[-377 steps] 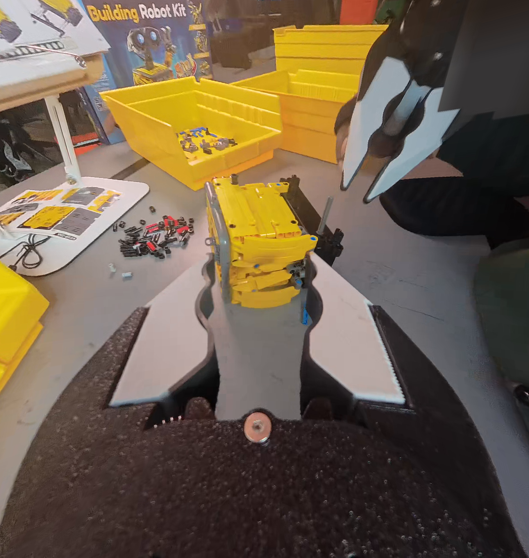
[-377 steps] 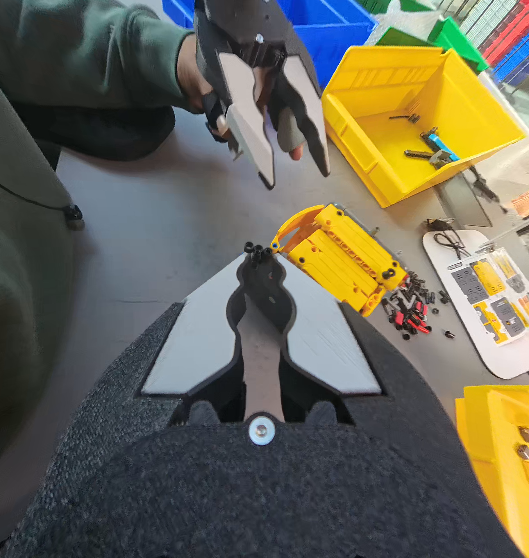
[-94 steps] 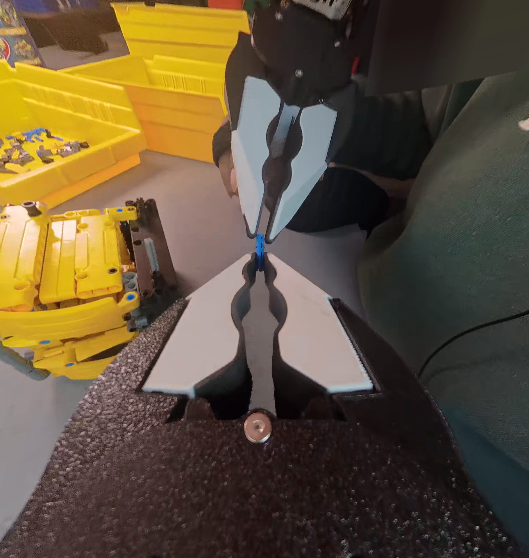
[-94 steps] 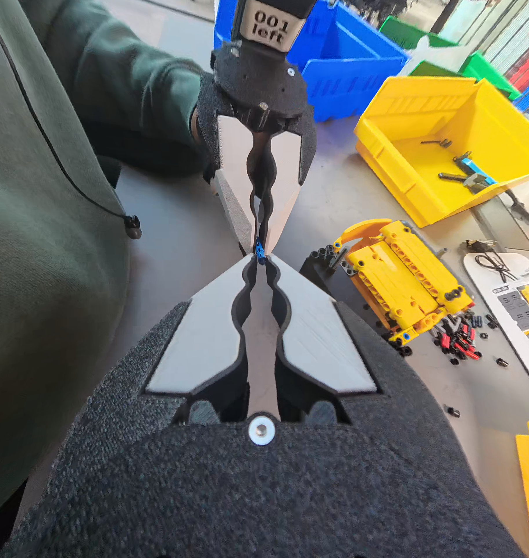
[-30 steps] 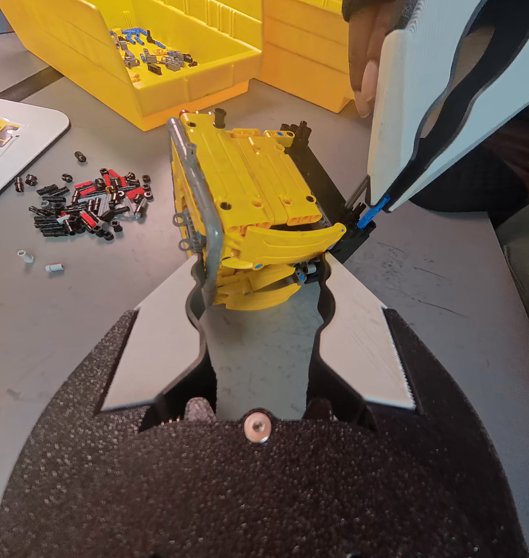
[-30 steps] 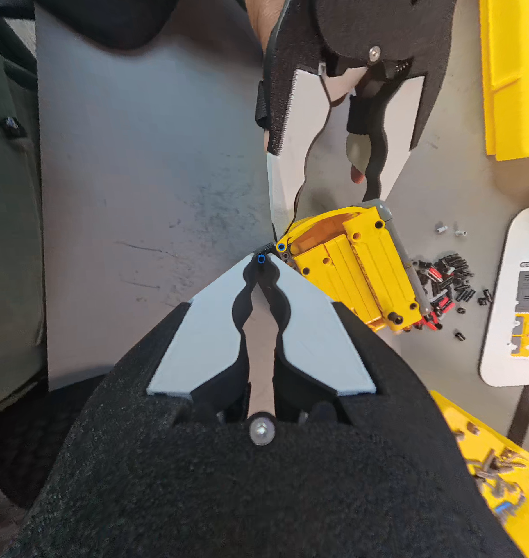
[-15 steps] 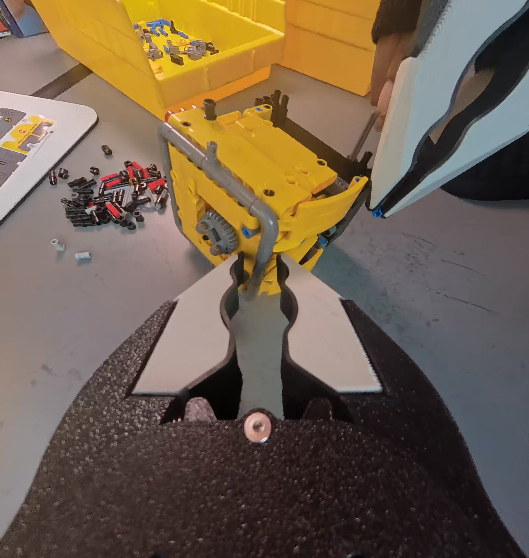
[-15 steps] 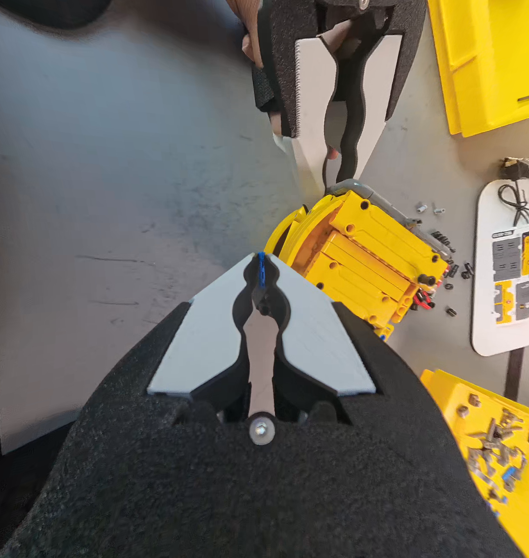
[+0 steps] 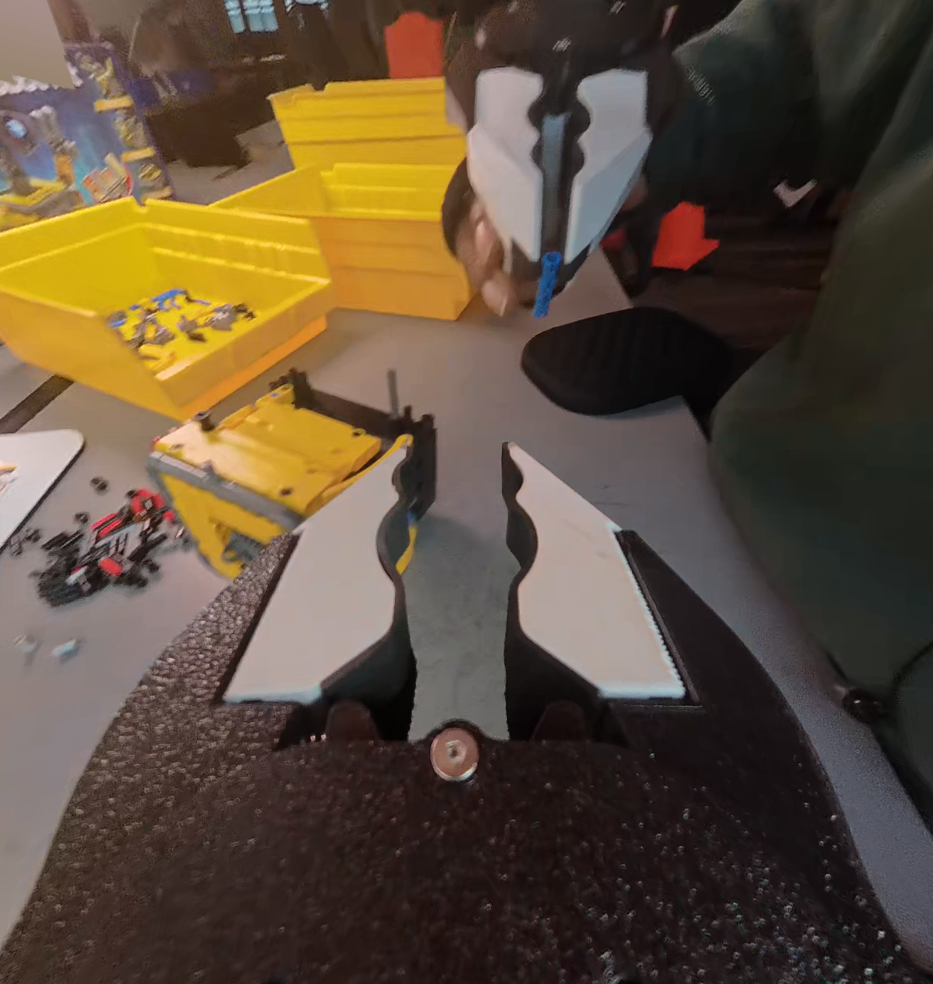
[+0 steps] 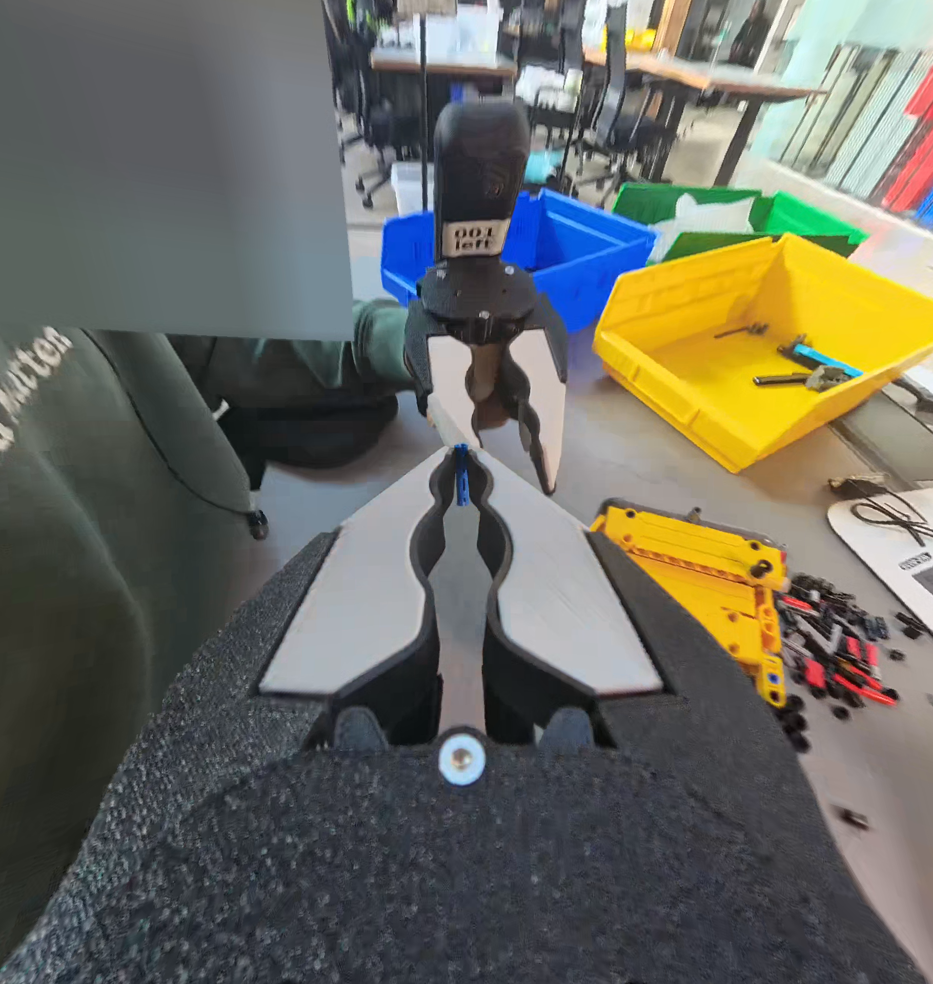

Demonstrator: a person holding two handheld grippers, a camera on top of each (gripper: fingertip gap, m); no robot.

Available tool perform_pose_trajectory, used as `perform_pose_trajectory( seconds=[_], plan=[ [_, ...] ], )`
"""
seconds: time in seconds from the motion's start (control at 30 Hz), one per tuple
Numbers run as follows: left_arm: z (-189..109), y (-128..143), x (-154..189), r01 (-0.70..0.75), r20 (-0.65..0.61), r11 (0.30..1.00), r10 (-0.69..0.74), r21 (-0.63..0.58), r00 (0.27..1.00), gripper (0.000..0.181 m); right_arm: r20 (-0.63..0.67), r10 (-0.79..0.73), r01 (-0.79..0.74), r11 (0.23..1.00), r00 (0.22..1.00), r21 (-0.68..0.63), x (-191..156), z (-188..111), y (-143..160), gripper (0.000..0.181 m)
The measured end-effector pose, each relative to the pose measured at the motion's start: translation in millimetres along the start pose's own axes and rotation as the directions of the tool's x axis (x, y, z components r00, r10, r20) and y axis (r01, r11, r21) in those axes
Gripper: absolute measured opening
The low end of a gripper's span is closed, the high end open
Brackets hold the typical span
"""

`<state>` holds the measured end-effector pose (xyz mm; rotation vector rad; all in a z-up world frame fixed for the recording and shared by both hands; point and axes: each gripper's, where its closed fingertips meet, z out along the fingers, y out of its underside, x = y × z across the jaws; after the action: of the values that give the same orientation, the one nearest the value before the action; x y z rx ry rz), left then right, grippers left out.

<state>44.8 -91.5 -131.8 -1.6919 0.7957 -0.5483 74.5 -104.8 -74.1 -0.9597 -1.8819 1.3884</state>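
The left gripper [image 9: 467,452] has let go of the yellow brick model [image 9: 272,468] and lifted clear, jaws now apart. The right gripper [image 10: 460,452] has drawn up off the desk [image 9: 587,426], the blue pin [image 10: 461,475] between its jaws.

Both views evenly lit, soft indoor light, no hard shadows. Left wrist view: motion blur over most of the frame, worst on the yellow bins [image 9: 150,298], the printed box [image 9: 54,154] at the far left and the loose small parts [image 9: 102,538]; only a faint soft shadow on the grey table [image 9: 469,532] beside the yellow model [image 9: 262,468]. Right wrist view: sharper in the middle, brighter towards the upper right where daylight seems to come in; background chairs and desks smeared, small parts [image 10: 837,639] at the right edge streaked. Strong wide-angle bending at the edges of both. Grey blur patch [image 10: 150,160] covers the upper left.
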Motion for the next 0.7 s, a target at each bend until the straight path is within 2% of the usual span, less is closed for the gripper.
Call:
perform_pose_trajectory(
  seconds=[0.07,0.17,0.27,0.3,0.47,0.7],
  plan=[
    [11.9,-14.5,28.8,-0.005,-0.101,0.998,0.012,0.064,0.995,0.031,0.012,0.059,-0.06,0.989,0.998,0.133,-10.1,1.1,-3.2,0.004],
    [26.3,-23.9,56.2,0.007,-0.192,0.994,0.015,0.114,0.981,0.022,0.02,0.116,-0.117,0.967,0.993,0.224,-17.3,5.7,6.6,0.004],
    [32.9,-24.5,56.9,0.017,-0.178,0.992,0.005,0.121,0.984,0.004,0.028,0.163,-0.165,0.953,0.986,0.255,-16.1,5.3,18.4,0.004],
    [33.5,-23.0,55.4,0.022,-0.174,0.993,-0.001,0.115,0.985,0.004,0.029,0.165,-0.167,0.952,0.986,0.256,-15.9,4.1,21.3,0.004],
    [39.3,-10.2,52.4,0.044,-0.176,0.998,-0.034,0.052,0.984,0.003,0.01,0.113,-0.113,0.976,0.994,0.189,-13.7,0.2,36.7,0.003],
    [44.7,9.9,35.5,0.066,-0.107,0.997,-0.07,-0.043,0.992,0.003,-0.029,0.054,-0.054,0.998,0.998,0.019,-1.1,-5.6,65.6,0.0]
  ],
)
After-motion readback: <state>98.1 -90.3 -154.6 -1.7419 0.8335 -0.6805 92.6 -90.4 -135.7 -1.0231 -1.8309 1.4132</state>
